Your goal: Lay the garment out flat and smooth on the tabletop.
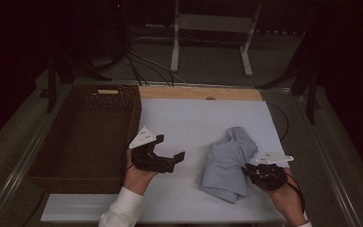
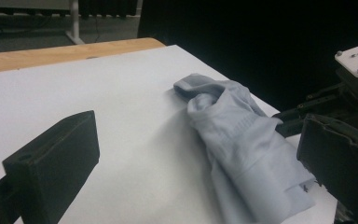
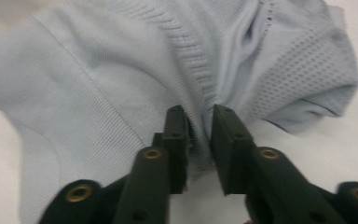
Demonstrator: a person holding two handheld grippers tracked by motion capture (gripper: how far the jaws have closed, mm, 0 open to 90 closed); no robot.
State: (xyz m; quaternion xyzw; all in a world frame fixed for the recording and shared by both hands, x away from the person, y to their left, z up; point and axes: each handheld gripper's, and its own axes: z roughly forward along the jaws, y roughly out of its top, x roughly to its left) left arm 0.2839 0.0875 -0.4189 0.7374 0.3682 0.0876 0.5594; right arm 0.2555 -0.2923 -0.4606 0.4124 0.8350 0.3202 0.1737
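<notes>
- A pale blue garment (image 1: 229,163) lies crumpled on the white surface (image 1: 189,123), toward its right edge and closer to the near edge than the far one.
- The cloth is bunched into folds, with a ribbed seam and a patch of open mesh fabric showing in the right gripper view (image 3: 279,70).
- The right tongs (image 1: 249,169) sit at the garment's right-hand side, held in the person's right hand (image 1: 283,196) near the near right corner of the surface.
- In the right gripper view the right tongs' jaws stand a small way apart with a fold of the garment between them; whether the pads press on the cloth cannot be told.
- The left tongs (image 1: 170,153) hover over the surface's left part, just beside the basket, held by the left hand (image 1: 137,177) in a white sleeve (image 1: 120,210).
- The left tongs are released, their jaws spread wide with nothing between them; they point across the surface toward the garment and stay apart from it.
- A dark brown wicker basket (image 1: 59,137) stands along the left edge of the surface.
- A strip of bare wood (image 1: 198,93) runs along the far edge of the surface.
</notes>
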